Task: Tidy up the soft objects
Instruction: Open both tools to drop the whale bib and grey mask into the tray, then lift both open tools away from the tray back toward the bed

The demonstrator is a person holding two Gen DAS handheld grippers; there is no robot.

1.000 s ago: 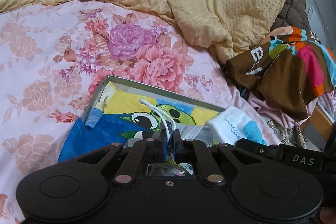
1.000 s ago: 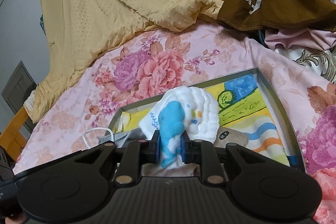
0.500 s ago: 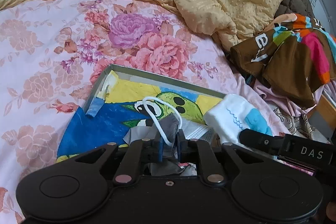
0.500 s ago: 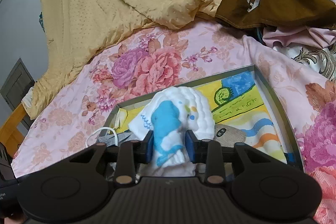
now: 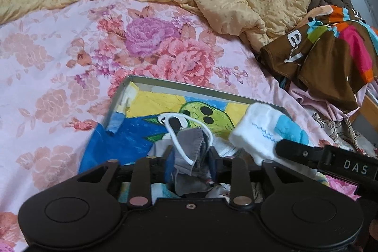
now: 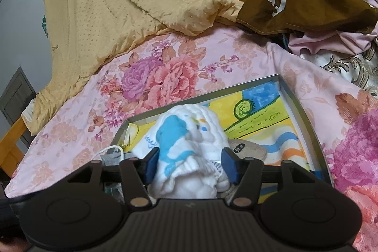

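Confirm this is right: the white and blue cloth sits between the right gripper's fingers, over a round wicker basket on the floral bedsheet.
Not a basket: the right wrist view shows the white and blue cloth over a flat rectangular tray with a cartoon drawing.

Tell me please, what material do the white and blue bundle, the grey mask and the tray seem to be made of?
White and blue bundle: probably soft cotton gauze; its surface is puffy and crinkled, matt. Grey mask: looks like thin woven fabric, limp and creased, with a white elastic-looking loop. Tray: likely metal or painted board; thin, stiff grey rim, dull finish.
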